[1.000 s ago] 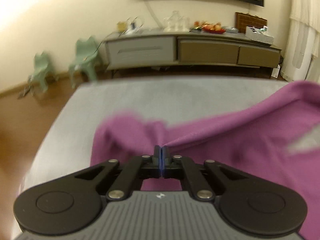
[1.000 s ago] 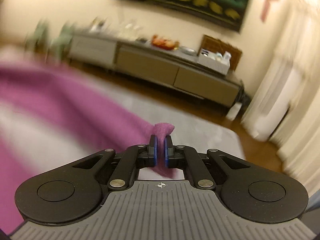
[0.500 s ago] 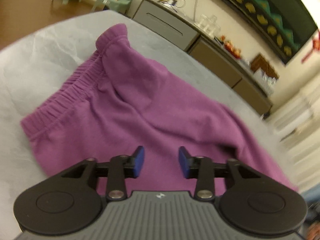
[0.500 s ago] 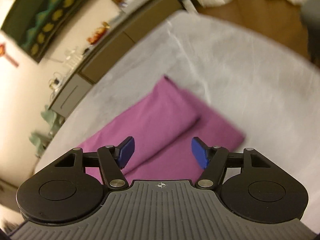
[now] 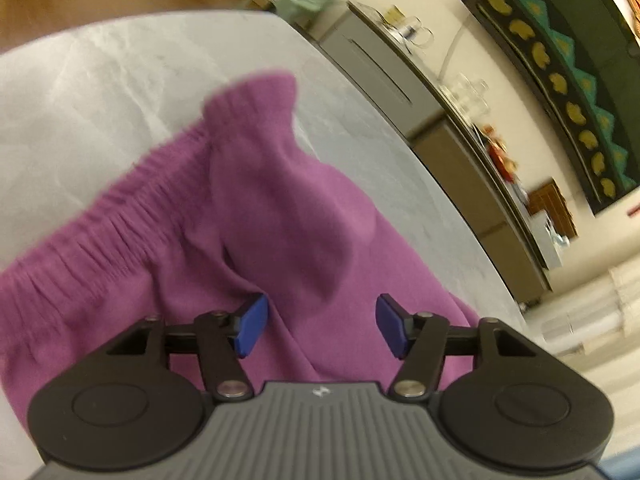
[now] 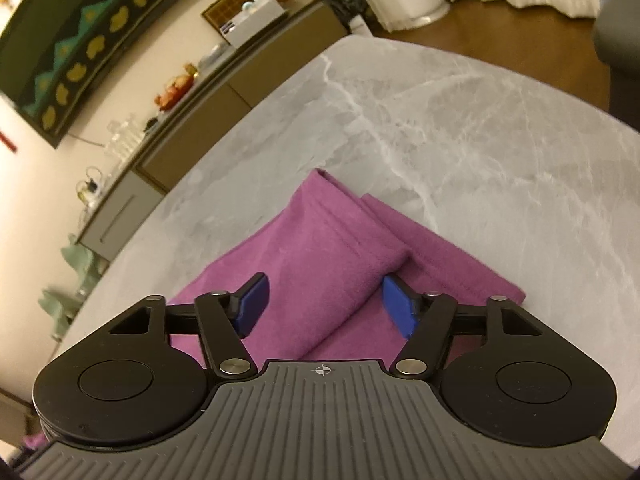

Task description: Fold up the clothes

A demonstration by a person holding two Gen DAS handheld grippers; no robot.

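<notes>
1. The purple pants [image 5: 288, 216] lie on the grey marble table [image 5: 100, 92], folded lengthwise, one leg laid over the other.
2. The left gripper [image 5: 320, 326] hangs over the waist end with its jaws wide apart, holding nothing; its blue pads [image 5: 252, 324] sit just above the cloth.
3. The waistband [image 5: 120, 220] runs toward the table's left edge, one corner of it standing up.
4. The right gripper [image 6: 324, 306] hangs over the leg end [image 6: 332, 248], also spread wide and empty.
5. The two leg cuffs lie near the table's right side, the upper leg angled slightly off the lower.
6. A sideboard [image 6: 192, 128] stands along the wall beyond the table.
</notes>
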